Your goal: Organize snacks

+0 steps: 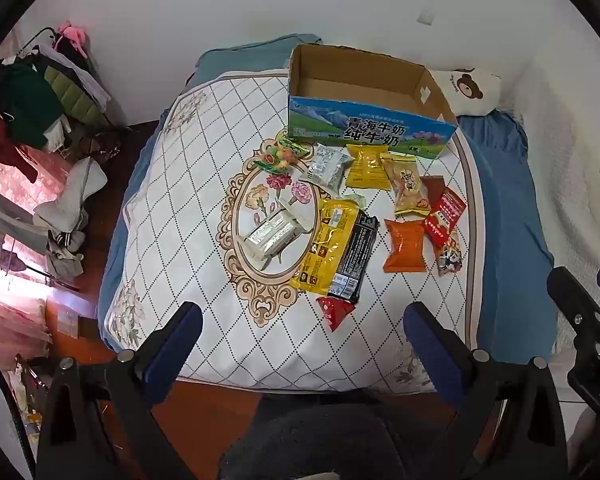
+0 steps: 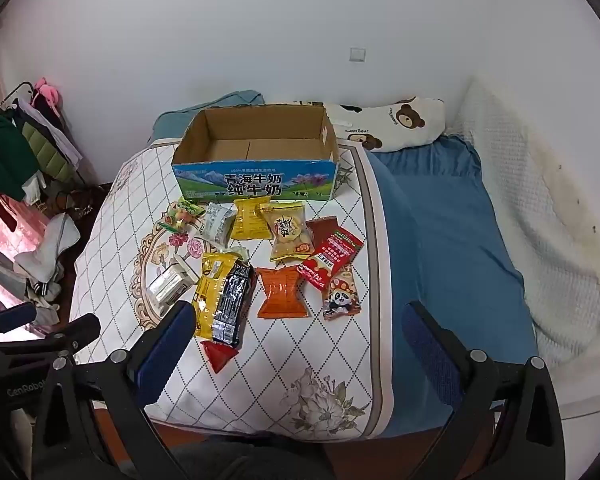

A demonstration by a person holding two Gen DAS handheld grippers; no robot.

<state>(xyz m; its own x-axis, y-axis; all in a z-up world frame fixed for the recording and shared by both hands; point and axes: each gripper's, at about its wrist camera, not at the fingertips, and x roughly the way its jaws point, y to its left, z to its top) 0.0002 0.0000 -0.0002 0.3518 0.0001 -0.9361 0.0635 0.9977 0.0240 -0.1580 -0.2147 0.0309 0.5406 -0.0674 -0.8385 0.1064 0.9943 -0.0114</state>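
Left gripper (image 1: 302, 332) jaws wide apart, nothing between them, hovering over the near end of the quilt (image 1: 188, 184). Snacks (image 1: 340, 216) lie scattered ahead of it, just in front of the empty cardboard box (image 1: 364, 120). Right gripper (image 2: 296, 332) also spread, empty; snacks sit ahead and left. Red packet (image 2: 219, 354) partly under the black wrapper (image 2: 232, 304); small labels unreadable.

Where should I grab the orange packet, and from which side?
Grip the orange packet across its narrower, pinched middle, coming straight down with the open right gripper. It lies flat on the quilt with flared crimped ends near and far, so the waist probably fits the jaws best. Its left side has bare quilt; the red packet sits close at its far right corner, so stay low of that.
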